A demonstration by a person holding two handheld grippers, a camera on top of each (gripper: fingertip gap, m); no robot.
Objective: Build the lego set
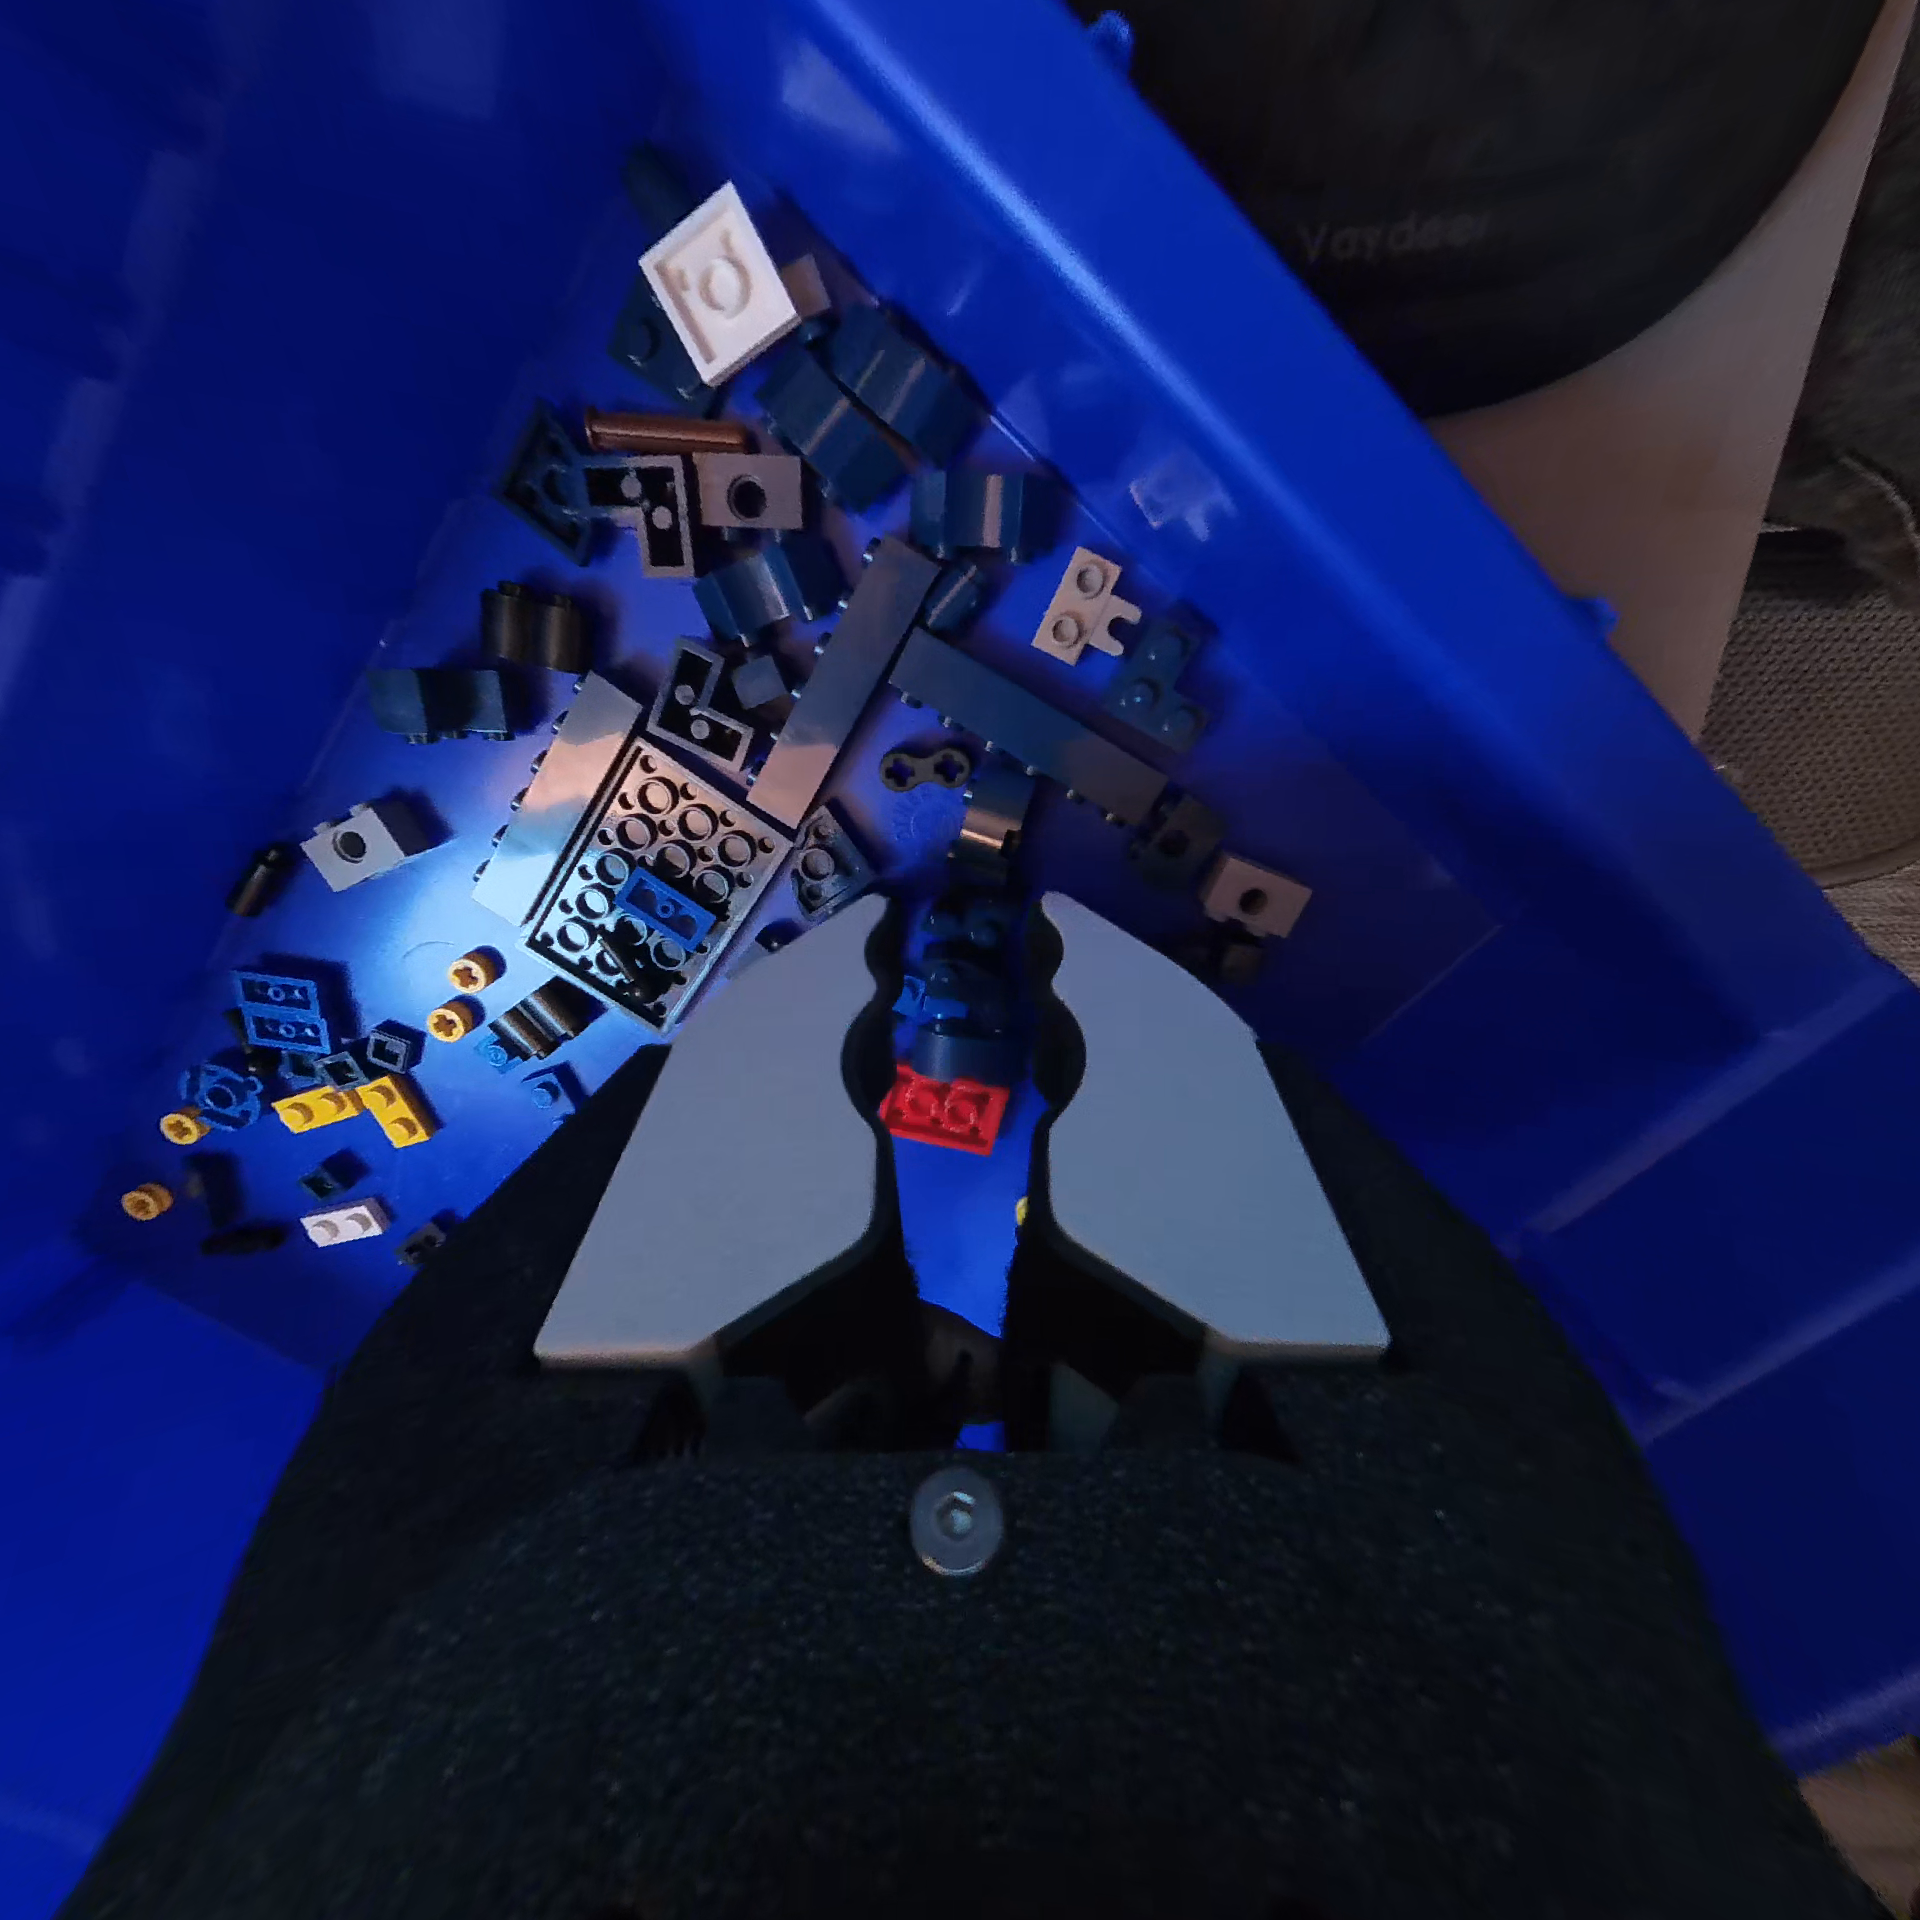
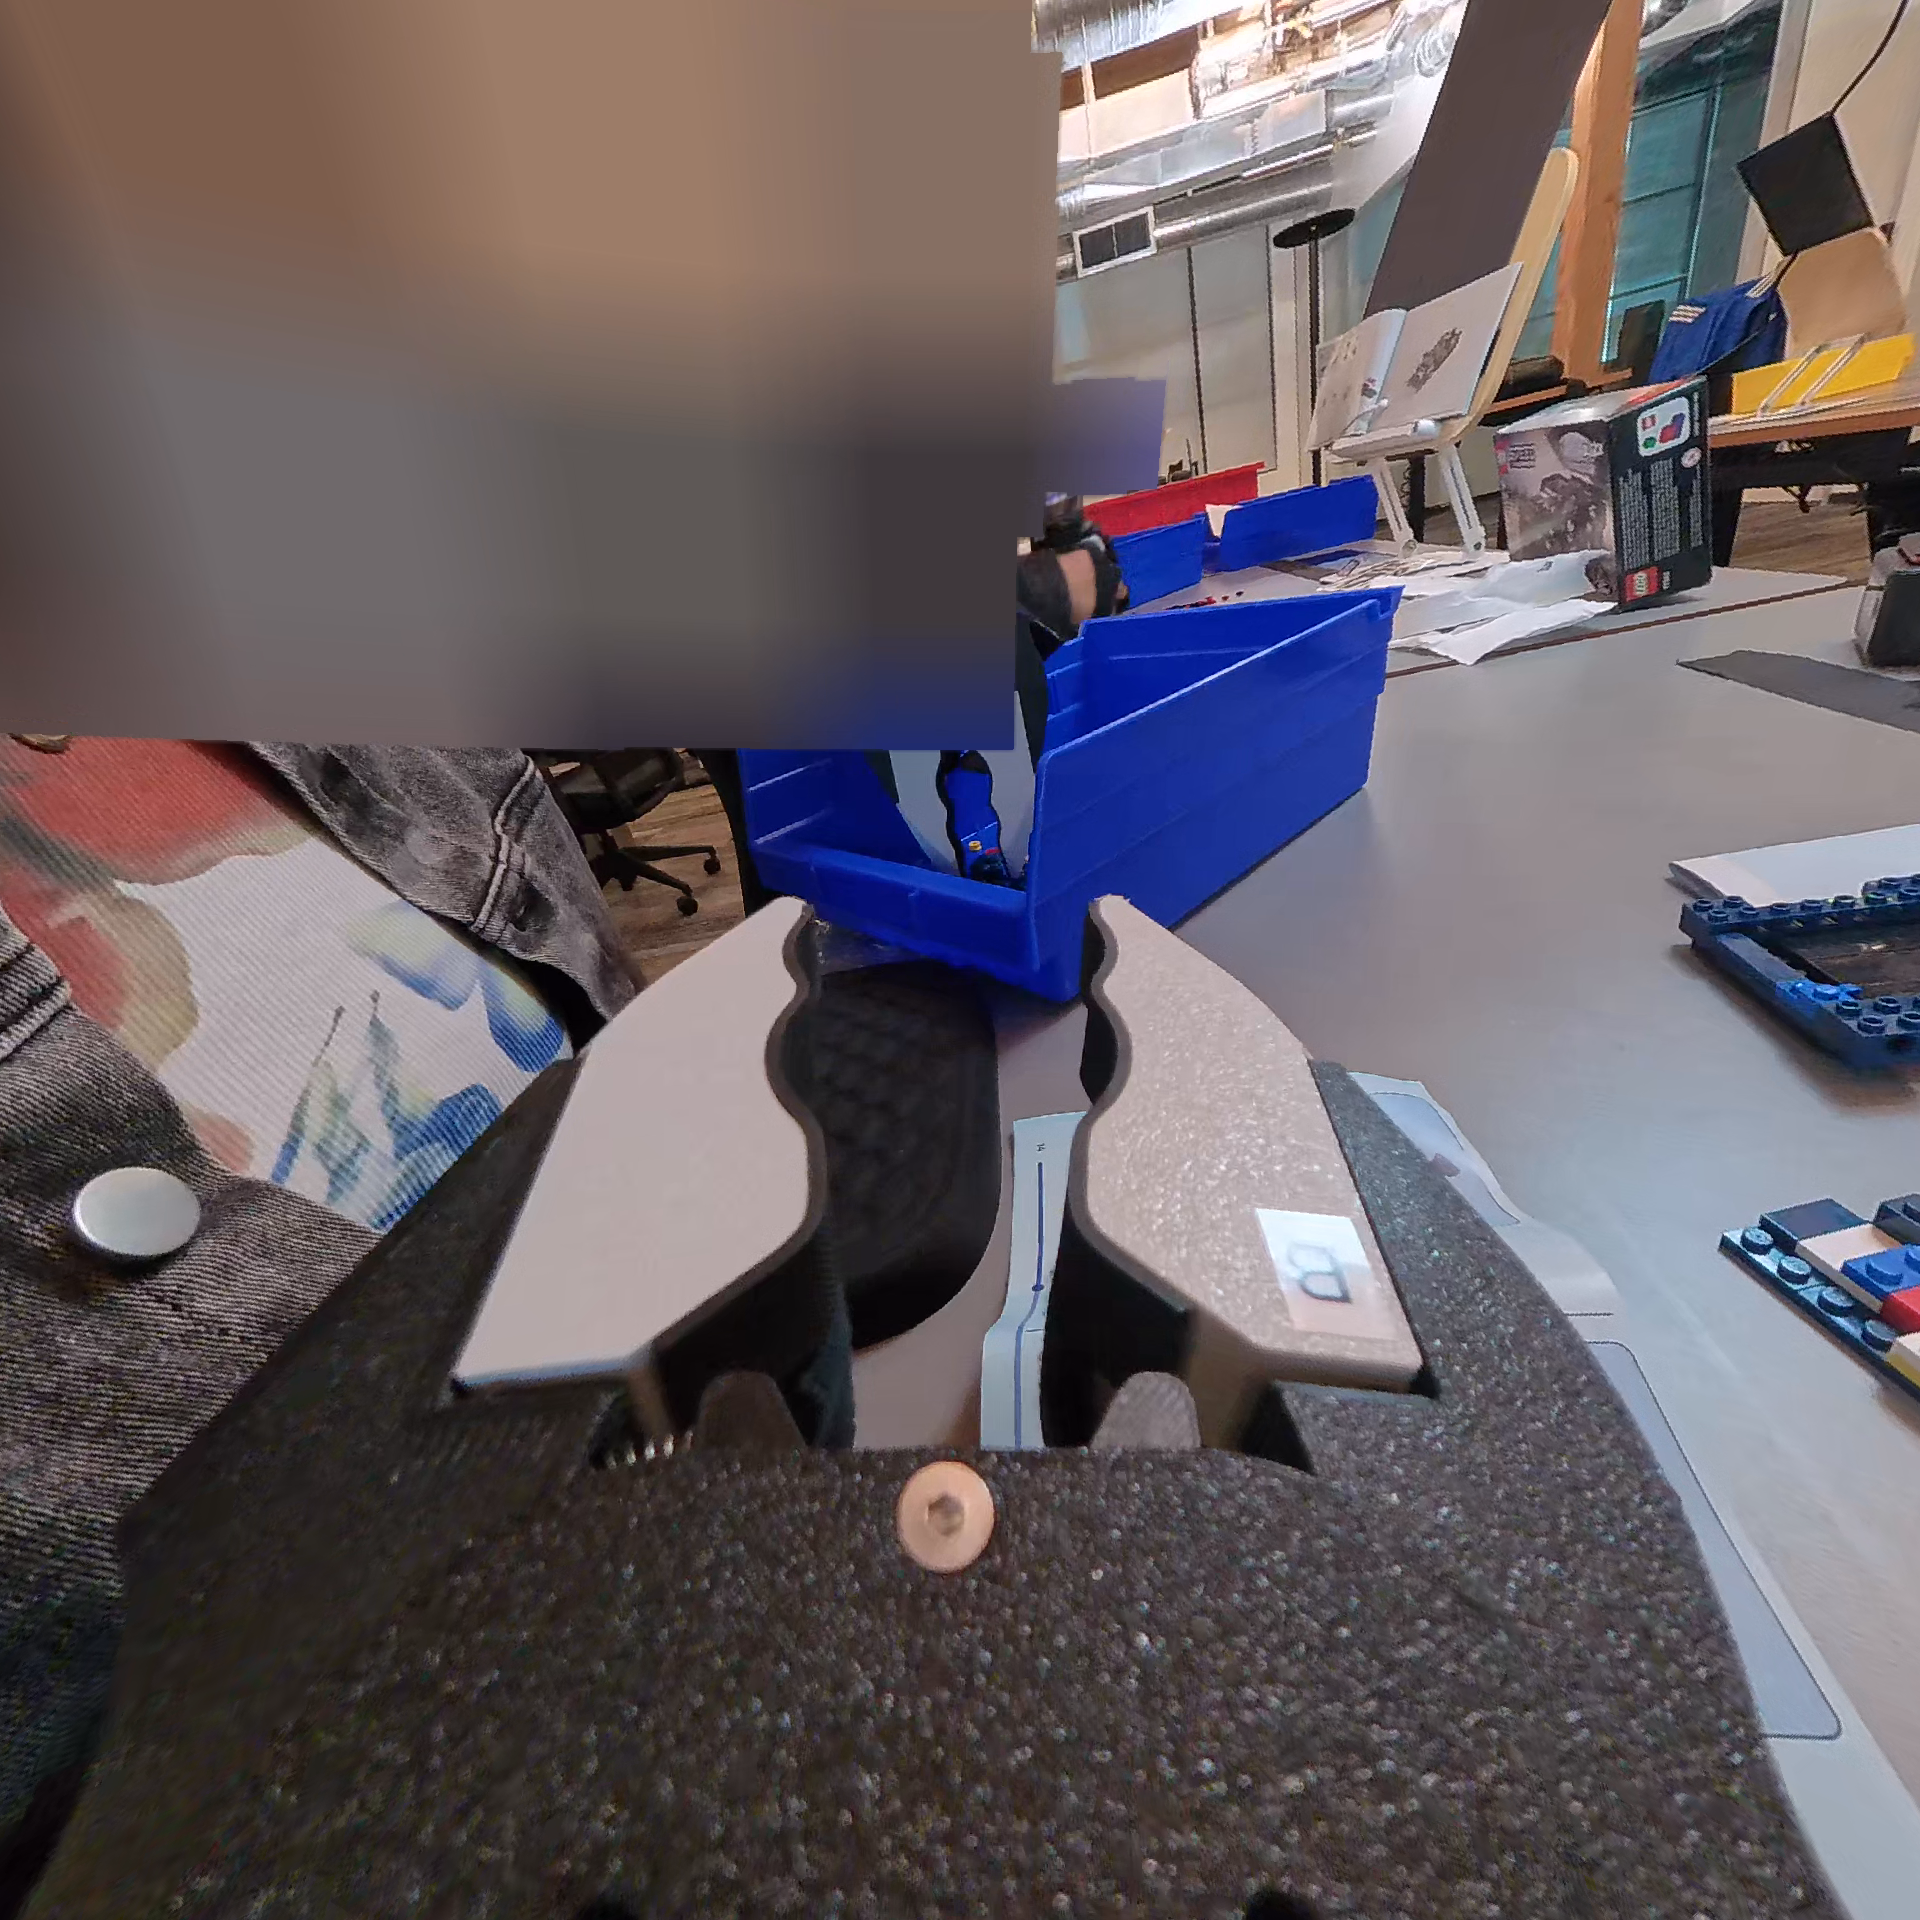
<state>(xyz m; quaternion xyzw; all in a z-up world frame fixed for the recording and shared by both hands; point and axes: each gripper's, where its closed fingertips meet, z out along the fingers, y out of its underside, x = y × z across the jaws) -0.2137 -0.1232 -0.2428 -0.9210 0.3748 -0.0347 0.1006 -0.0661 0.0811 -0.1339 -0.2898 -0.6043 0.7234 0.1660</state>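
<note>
My left gripper (image 1: 964, 914) is down inside a blue plastic bin (image 1: 1143, 416) and stands open. Small dark blue pieces (image 1: 961, 1044) and a red two-stud plate (image 1: 943, 1110) lie on the bin floor between its fingers, which do not press on them. Many loose bricks lie ahead: a black studded plate (image 1: 665, 883), long grey bricks (image 1: 852, 675), a white tile (image 1: 717, 281) and yellow bricks (image 1: 358, 1112). In the right wrist view the same bin (image 2: 1195, 790) stands on the grey table. My right gripper (image 2: 951, 914) is open and empty, just short of the bin's near corner.
A dark blue frame plate (image 2: 1818, 977) and a striped brick assembly (image 2: 1849, 1278) lie on the table at right. More blue bins (image 2: 1299, 520), a red bin (image 2: 1174, 509) and a dark box (image 2: 1621, 509) stand farther back. A person's denim jacket (image 2: 156, 1195) is at left. There is about 30 cm between the tips of the two grippers.
</note>
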